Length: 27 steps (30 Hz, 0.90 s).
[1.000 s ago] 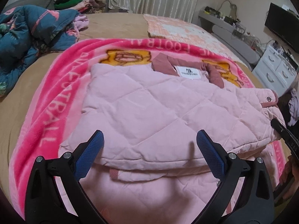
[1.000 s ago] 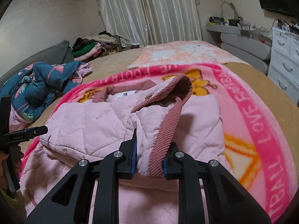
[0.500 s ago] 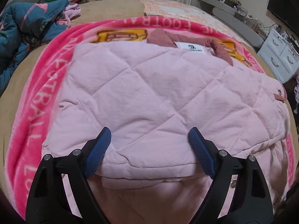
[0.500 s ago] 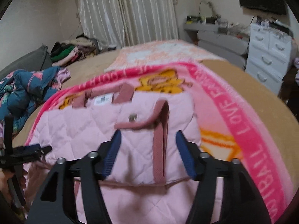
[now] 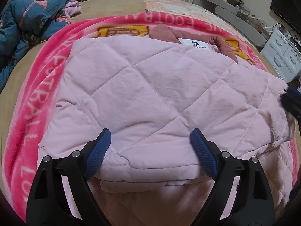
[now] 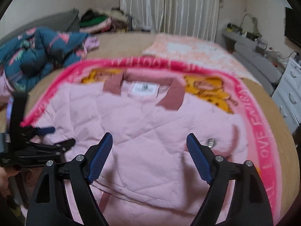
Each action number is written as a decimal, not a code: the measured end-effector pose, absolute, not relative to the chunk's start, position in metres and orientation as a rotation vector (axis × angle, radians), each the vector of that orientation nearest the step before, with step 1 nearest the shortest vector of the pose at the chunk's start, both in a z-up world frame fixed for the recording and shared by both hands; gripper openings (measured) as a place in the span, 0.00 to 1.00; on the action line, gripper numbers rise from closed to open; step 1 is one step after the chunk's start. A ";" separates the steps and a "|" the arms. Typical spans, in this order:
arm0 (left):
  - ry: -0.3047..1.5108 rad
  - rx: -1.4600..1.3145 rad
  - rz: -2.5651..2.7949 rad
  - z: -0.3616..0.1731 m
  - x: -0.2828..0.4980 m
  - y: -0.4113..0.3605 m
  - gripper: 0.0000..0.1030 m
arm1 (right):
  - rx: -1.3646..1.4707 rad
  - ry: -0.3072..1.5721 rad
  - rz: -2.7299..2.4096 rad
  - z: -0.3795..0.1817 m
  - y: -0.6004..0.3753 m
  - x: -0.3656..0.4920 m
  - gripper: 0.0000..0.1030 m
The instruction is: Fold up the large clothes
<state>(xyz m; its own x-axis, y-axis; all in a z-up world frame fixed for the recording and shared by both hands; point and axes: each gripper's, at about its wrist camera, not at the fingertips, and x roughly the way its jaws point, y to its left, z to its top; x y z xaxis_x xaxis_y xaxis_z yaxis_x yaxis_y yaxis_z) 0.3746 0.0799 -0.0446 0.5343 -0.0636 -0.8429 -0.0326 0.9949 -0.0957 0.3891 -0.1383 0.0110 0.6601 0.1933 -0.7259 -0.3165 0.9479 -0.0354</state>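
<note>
- The pale pink quilted jacket (image 5: 150, 98) lies flat on the bright pink fleece blanket with white lettering (image 5: 33, 101), which is spread over the tan bed (image 5: 112, 5).
- Its dusty-rose ribbed collar (image 6: 172, 96) and white neck label (image 6: 144, 89) point toward the far edge of the bed; its hem lies toward the near edge.
- Judged status: both side panels appear folded inward over the body. The left-wrist view shows a doubled layer ending in a thick folded edge between my left fingers.
- The right panel, with its metal snap (image 6: 211, 142) and rose trim, lies flat on top near the right edge of the blanket.
- My left gripper (image 5: 150, 150) stands with jaws spread wide over that folded edge. The blue pads (image 5: 97, 156) rest at or just above the fabric; nothing is clamped.
- My right gripper (image 6: 149, 150) has jaws opening, with only flat quilting beneath and no fabric pinched. This view is blurred.
- Judged remaining: the lengthwise fold, hem brought up toward the collar, is not yet done. The lower part of the jacket lies unfolded at the near edge.
- A teal patterned garment (image 5: 24, 24) lies bunched near the far left corner of the bed, apart from the blanket. It appears unfolded.
</note>
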 end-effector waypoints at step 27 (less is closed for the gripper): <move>0.995 -0.100 -0.008 -0.042 0.374 0.079 0.77 | -0.142 0.910 0.233 -0.051 -0.142 0.412 0.83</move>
<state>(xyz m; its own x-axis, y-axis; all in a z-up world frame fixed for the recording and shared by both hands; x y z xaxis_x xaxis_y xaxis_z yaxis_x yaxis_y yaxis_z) 0.3742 0.0788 -0.0415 0.5450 -0.0525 -0.8368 -0.0386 0.9954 -0.0876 0.4122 -0.1419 -0.0510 0.5909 0.1392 -0.7946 -0.2590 0.9656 -0.0234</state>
